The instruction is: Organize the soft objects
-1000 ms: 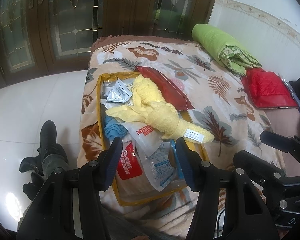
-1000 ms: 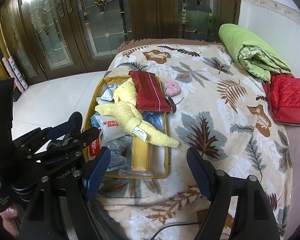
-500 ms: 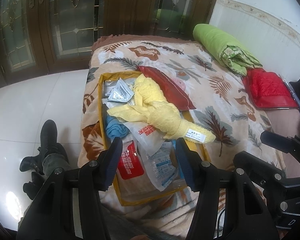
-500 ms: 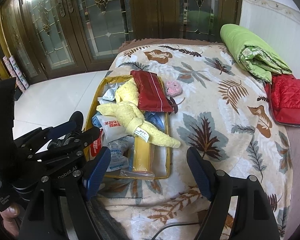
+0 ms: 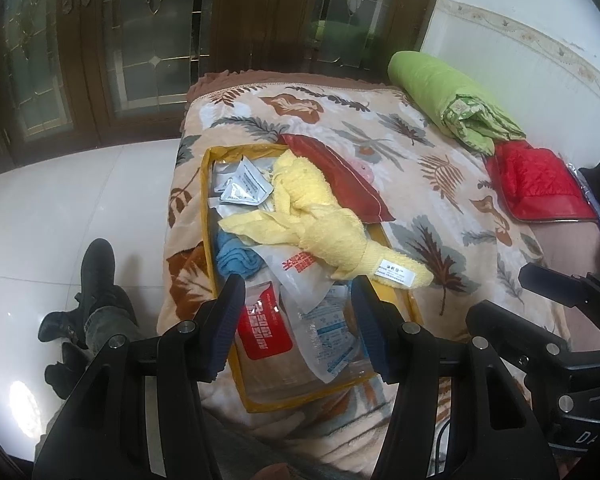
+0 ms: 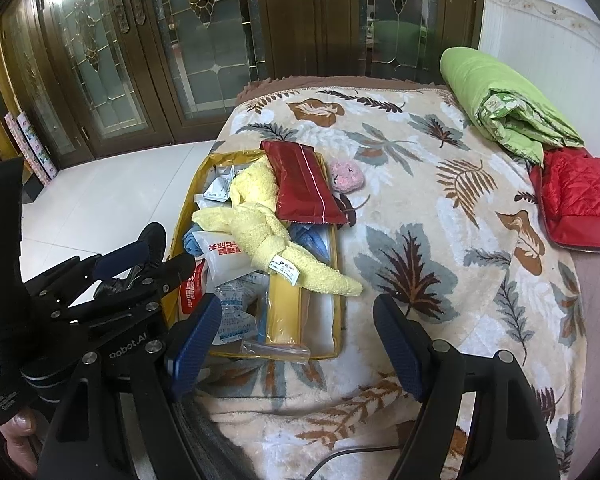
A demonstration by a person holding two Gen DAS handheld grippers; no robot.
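A clear, yellow-edged storage bag (image 5: pixel 208 216) (image 6: pixel 336 280) lies open on a leaf-patterned blanket. Draped over its contents is a yellow towel (image 5: pixel 320 220) (image 6: pixel 268 232) with a white tag. A dark red pouch (image 5: pixel 340 176) (image 6: pixel 304 184) rests on the bag's far corner, with a pink knitted piece (image 6: pixel 346 176) beside it. A blue cloth (image 5: pixel 234 254) and several plastic packets sit inside. My left gripper (image 5: pixel 298 300) hovers open above the bag's near end. My right gripper (image 6: pixel 298 320) hangs open over the bag's near right corner. Neither holds anything.
A folded green quilt (image 5: pixel 448 96) (image 6: pixel 508 100) and a red quilted cushion (image 5: pixel 536 180) (image 6: pixel 580 196) lie at the bed's far right. White tiled floor and a black boot (image 5: pixel 96 276) are on the left. Wooden glass-paned doors stand behind.
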